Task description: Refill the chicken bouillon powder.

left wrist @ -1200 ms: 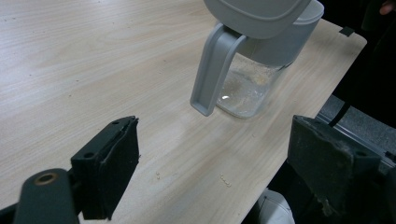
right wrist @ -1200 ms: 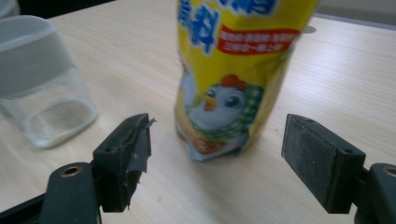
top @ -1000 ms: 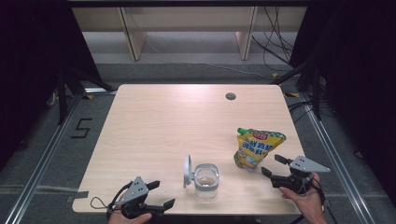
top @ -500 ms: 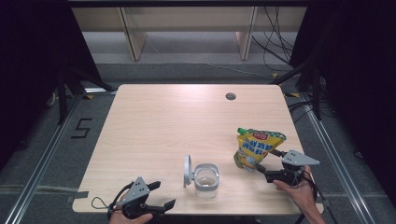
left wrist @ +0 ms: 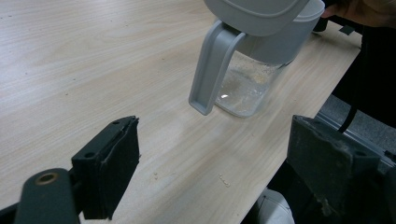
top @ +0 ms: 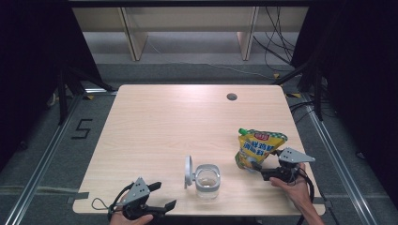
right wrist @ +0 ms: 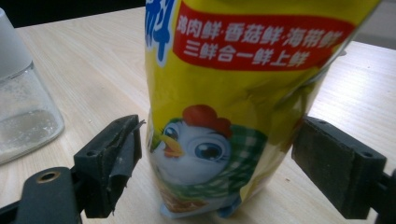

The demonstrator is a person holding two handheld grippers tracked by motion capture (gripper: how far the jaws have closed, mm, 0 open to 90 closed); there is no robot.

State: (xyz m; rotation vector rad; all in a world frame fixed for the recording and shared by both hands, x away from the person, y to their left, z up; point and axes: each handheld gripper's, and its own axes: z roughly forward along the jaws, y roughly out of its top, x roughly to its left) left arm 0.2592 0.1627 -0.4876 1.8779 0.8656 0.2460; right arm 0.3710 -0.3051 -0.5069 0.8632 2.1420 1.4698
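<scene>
A yellow stand-up pouch (top: pixel 260 146) with a green cap and a chicken cartoon (right wrist: pixel 219 84) stands upright at the table's right front. My right gripper (top: pixel 259 169) sits at its base. Its jaws have just been opening and stand open on either side of the pouch (right wrist: pixel 219 126), with a gap at each pad. A clear glass jar (top: pixel 207 180) with a grey flip lid (top: pixel 188 170) raised stands at the front middle, a little pale powder inside it (left wrist: pixel 243 88). My left gripper (top: pixel 165 195) rests open at the front left, pointing at the jar (left wrist: pixel 212 128), nothing between its fingers.
The wooden table (top: pixel 178 126) has a round cable hole (top: pixel 231 96) at the back right. A few crumbs (left wrist: pixel 224 179) lie on the wood near the jar. The front edge runs close under both hands. Shelving and cables stand beyond the far edge.
My right gripper has moved left up to the pouch, and its jaws now straddle the pouch's base. The left gripper, jar and pouch have not moved.
</scene>
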